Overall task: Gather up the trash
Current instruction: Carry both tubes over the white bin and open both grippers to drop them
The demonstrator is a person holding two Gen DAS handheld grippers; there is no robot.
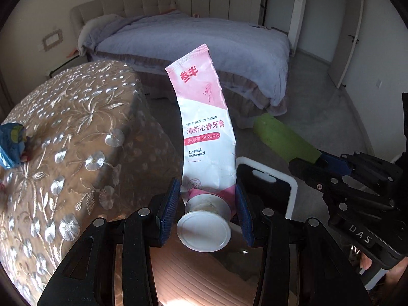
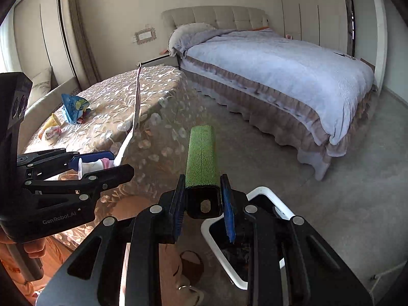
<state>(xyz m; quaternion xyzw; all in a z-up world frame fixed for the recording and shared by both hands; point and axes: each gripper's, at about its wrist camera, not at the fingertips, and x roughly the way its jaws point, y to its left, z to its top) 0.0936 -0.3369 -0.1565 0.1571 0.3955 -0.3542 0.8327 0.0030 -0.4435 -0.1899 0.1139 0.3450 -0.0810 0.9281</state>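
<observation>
My left gripper (image 1: 206, 204) is shut on a pink and white toothpaste tube (image 1: 204, 127), held near its white cap with the tube pointing up and away. It also shows edge-on in the right wrist view (image 2: 136, 107). My right gripper (image 2: 204, 199) is shut on a green box (image 2: 202, 155), an open dark end facing the camera. The box also shows in the left wrist view (image 1: 285, 137). Both hang above a white-rimmed trash bin (image 2: 265, 193), which also shows in the left wrist view (image 1: 293, 186). A blue wrapper (image 2: 74, 107) and small pink and yellow scraps (image 2: 51, 130) lie on the table.
A table with an embroidered beige cloth (image 1: 76, 132) stands to the left. A bed with a lilac cover (image 2: 280, 71) fills the back. Grey carpet (image 2: 331, 204) lies between bed and bin. Wardrobe doors line the far wall.
</observation>
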